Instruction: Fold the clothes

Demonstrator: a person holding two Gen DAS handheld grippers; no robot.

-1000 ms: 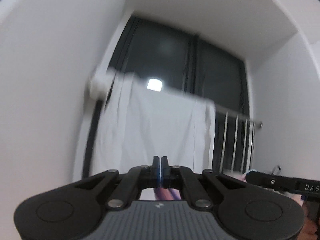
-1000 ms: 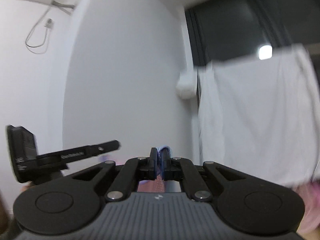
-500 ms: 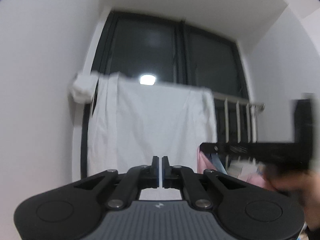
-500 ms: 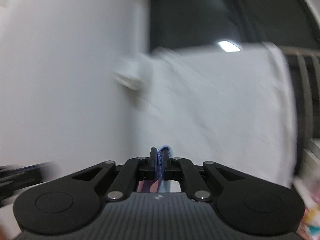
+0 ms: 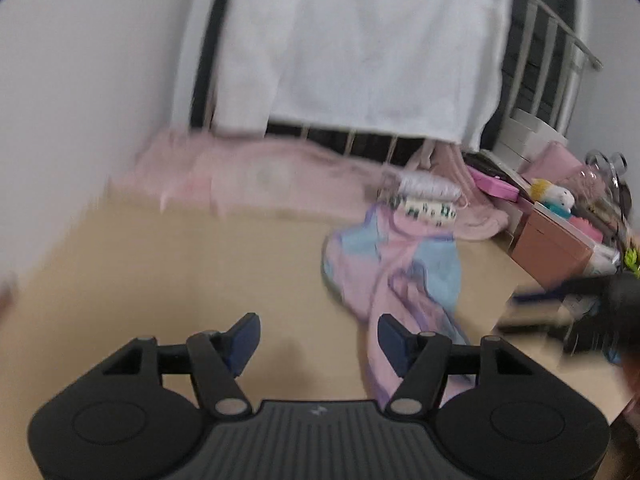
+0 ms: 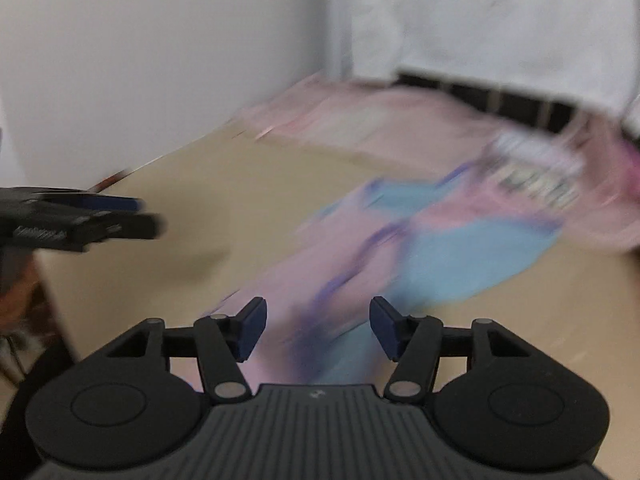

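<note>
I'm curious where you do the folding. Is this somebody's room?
Probably a bedroom at home. A white towel hangs over a metal rail, a fluffy pink blanket lies behind the tan surface, and a small stuffed toy sits among boxes.

Your left gripper (image 5: 318, 338) points forward and down, its two blue-padded fingers (image 5: 244, 336) spread wide apart, holding nothing. Your right gripper (image 6: 318, 326) is angled down likewise, fingers (image 6: 252, 328) equally wide and empty.
</note>
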